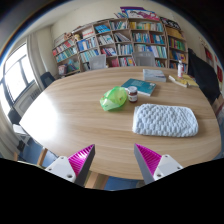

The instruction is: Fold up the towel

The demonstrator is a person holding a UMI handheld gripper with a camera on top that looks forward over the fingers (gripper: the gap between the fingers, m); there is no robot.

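A white textured towel (pixel 165 120) lies flat on the round wooden table (pixel 80 115), beyond my fingers and to the right of them. My gripper (pixel 112 160) is open and empty, held above the table's near edge. Its two magenta pads (pixel 78 160) stand wide apart with nothing between them.
A green bowl-like object (pixel 114 98) with a small jar (pixel 132 95) sits mid-table, left of the towel. Books (pixel 145 86) and small items (pixel 180 76) lie at the far side. Bookshelves (pixel 120 42) line the back wall, a window (pixel 18 70) is at left, and chairs (pixel 205 72) stand around.
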